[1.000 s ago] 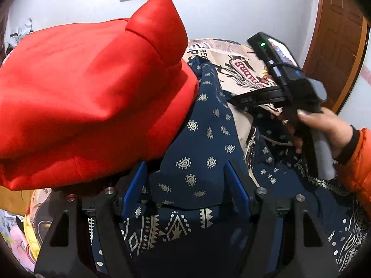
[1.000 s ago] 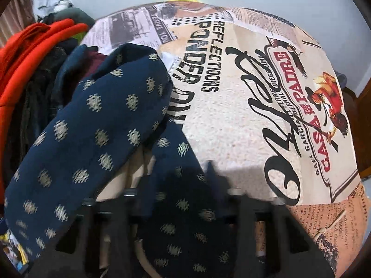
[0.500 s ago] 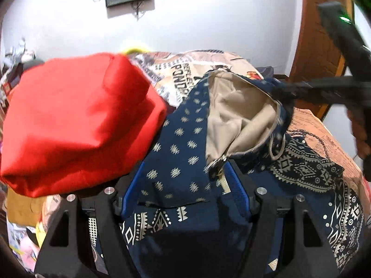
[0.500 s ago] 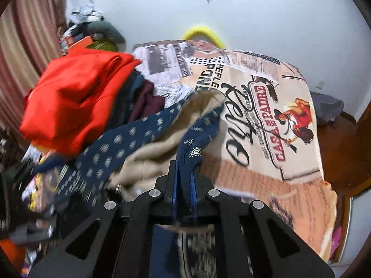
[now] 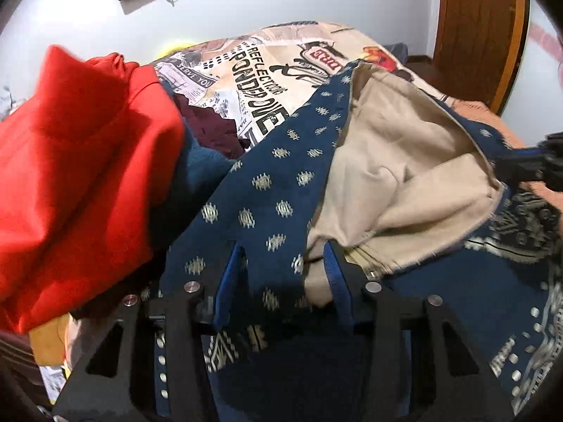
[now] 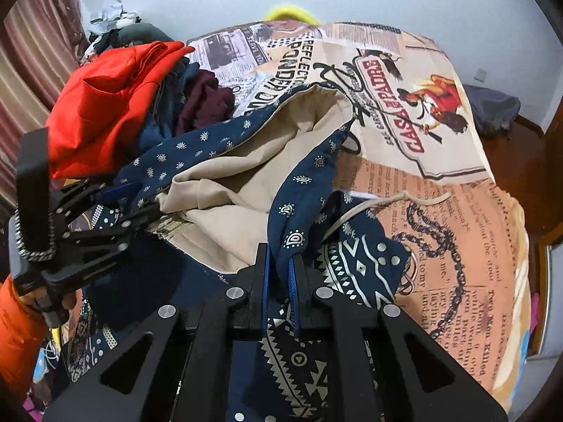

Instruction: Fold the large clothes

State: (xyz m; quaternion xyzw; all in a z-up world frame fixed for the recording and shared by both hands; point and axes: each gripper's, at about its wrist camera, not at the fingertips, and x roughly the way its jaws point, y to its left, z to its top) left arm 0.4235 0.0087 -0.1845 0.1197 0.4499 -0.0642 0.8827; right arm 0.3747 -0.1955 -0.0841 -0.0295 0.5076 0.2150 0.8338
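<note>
Bed [image 6: 457, 211], covered by a newspaper-print spread, carrying every item shown. Navy patterned garment [image 5: 267, 190] with a beige lining [image 6: 246, 161], lying across the near part of the bed and lifted open between the two grippers, so that the lining faces upward. Red garment [image 5: 77, 176], topping a heap of clothes on the left side of the bed, just beside the navy garment; a maroon piece [image 6: 207, 102] lies in the same heap. Beige drawstring [image 6: 380, 204], trailing from the navy garment onto the spread. Left gripper [image 5: 285, 274], jaws closing, with the navy edge and a fold of lining between its blue pads. Right gripper [image 6: 279, 281], jaws narrow and clamped on a raised navy edge of the garment. Orange sleeve [image 6: 17, 334], at the hand that carries the left gripper.
</note>
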